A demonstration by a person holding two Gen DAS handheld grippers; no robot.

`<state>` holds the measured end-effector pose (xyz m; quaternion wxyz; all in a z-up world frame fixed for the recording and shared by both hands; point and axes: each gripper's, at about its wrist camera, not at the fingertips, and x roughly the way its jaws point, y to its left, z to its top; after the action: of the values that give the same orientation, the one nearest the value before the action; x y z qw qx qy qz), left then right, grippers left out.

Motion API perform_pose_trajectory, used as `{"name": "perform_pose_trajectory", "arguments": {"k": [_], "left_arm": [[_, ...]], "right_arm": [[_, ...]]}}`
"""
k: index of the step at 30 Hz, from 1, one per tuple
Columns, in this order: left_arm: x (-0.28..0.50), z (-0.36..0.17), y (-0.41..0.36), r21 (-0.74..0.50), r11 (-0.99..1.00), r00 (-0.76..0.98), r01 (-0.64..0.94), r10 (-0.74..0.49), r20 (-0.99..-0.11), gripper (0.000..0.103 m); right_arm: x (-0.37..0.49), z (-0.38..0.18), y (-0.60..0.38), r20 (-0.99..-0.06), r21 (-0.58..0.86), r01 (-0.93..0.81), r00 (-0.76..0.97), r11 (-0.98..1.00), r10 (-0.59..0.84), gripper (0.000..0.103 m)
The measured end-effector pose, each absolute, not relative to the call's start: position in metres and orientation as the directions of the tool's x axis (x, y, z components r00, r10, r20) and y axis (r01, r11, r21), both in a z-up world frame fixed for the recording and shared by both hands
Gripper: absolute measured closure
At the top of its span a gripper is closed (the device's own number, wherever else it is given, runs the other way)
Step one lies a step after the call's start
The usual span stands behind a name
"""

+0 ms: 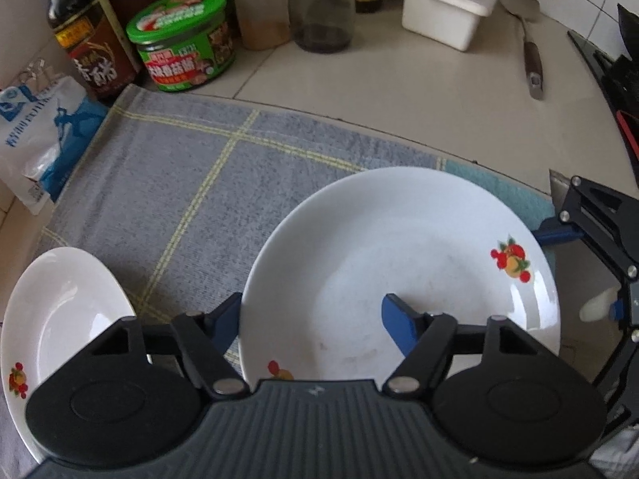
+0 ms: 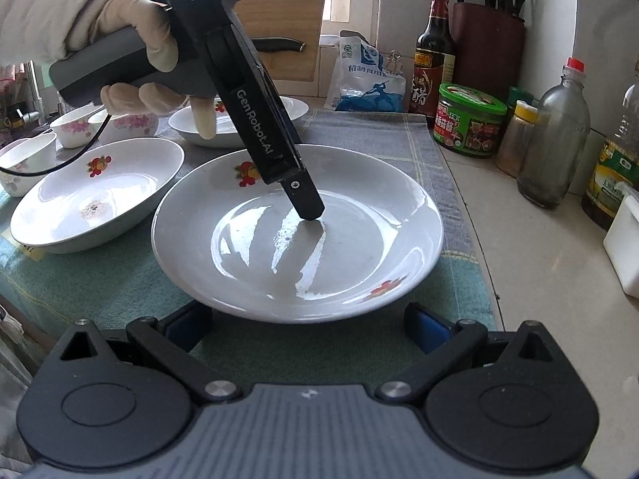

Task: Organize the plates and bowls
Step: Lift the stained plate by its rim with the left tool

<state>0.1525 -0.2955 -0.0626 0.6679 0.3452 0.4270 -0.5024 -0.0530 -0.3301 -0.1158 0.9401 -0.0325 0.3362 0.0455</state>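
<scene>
A white plate (image 1: 399, 263) with fruit prints lies on the grey checked cloth (image 1: 179, 183). My left gripper (image 1: 309, 323) points steeply down and straddles the plate's near-left rim, one blue finger outside, the other inside the basin. Its jaws stand wide apart. In the right wrist view a gloved hand (image 2: 131, 40) holds the left gripper (image 2: 307, 207), whose visible finger tip rests on the plate (image 2: 359, 239). My right gripper (image 2: 307, 329) is open just short of the near rim. It also shows as the right gripper (image 1: 583, 271) beside the plate's right edge.
Two more fruit-print plates (image 2: 96, 199) (image 2: 239, 123) and small flowered bowls (image 2: 76, 123) sit to the left. A green-lidded jar (image 1: 183, 40), dark bottle (image 1: 88, 40), salt bag (image 1: 36, 135), white box (image 1: 447, 4) and spatula (image 1: 531, 60) line the counter's back.
</scene>
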Motion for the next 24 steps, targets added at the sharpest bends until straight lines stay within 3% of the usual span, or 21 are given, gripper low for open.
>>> {"name": "perform_pose_trajectory", "arguments": {"k": [12, 24], "left_arm": [[0.174, -0.062, -0.300, -0.114, 0.277, -0.010, 0.954, -0.349, -0.937, 0.030], [0.178, -0.058, -0.300, -0.116, 0.293, -0.007, 0.949, -0.349, -0.937, 0.030]], "right_arm": [[-0.044, -0.111, -0.327, -0.654, -0.042, -0.153, 0.751, 0.987, 0.089, 0.000], [-0.040, -0.104, -0.329, -0.667, -0.033, -0.168, 0.738, 0.985, 0.103, 0.000]]}}
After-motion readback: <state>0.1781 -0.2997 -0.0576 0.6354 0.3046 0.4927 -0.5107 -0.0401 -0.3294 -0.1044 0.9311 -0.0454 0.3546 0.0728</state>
